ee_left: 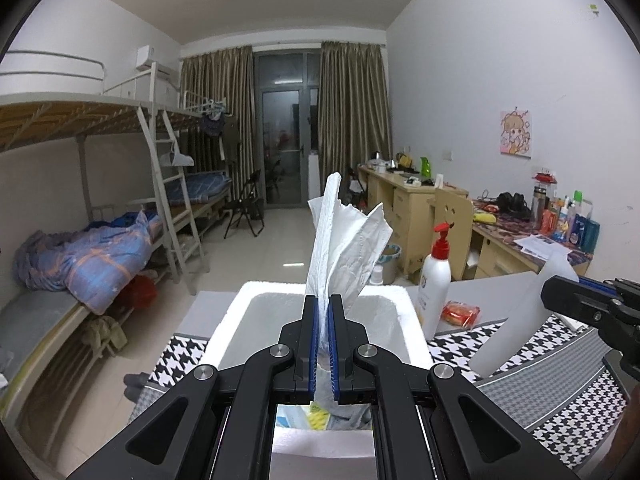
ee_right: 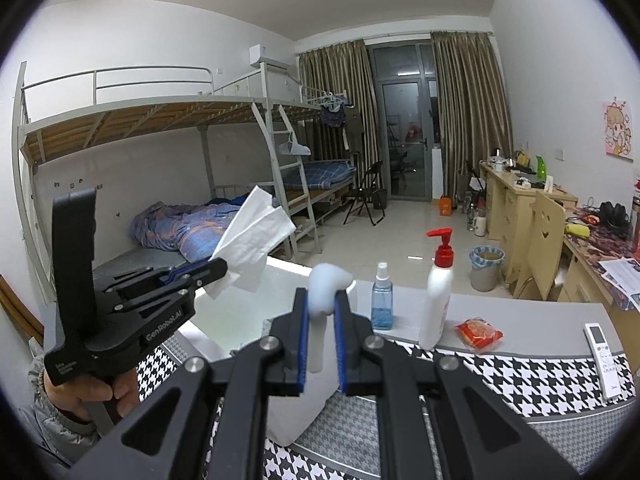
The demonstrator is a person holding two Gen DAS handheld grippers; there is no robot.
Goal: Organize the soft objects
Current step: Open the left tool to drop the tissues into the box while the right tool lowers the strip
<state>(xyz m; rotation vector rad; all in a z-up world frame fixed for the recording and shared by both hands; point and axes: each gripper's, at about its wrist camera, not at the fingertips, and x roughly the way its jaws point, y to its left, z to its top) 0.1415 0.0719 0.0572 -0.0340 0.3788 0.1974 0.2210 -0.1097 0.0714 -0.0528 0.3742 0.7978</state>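
Note:
My left gripper (ee_left: 324, 304) is shut on a white paper tissue (ee_left: 344, 240) that stands up above the open white foam box (ee_left: 236, 312). A tissue pack (ee_left: 320, 418) shows below the jaws. In the right wrist view the left gripper (ee_right: 218, 270) holds the tissue (ee_right: 252, 244) over the box (ee_right: 224, 320). My right gripper (ee_right: 322, 300) is shut on a white foam piece (ee_right: 326, 284), a little above the houndstooth tablecloth (ee_right: 520, 376). The right gripper (ee_left: 560, 294) also shows at the right edge of the left wrist view.
A white pump bottle (ee_right: 438, 300), a blue spray bottle (ee_right: 382, 300), a red packet (ee_right: 478, 332) and a remote (ee_right: 604, 356) stand on the table. Bunk beds (ee_right: 160, 220) are at left, desks and a chair (ee_right: 540, 240) at right.

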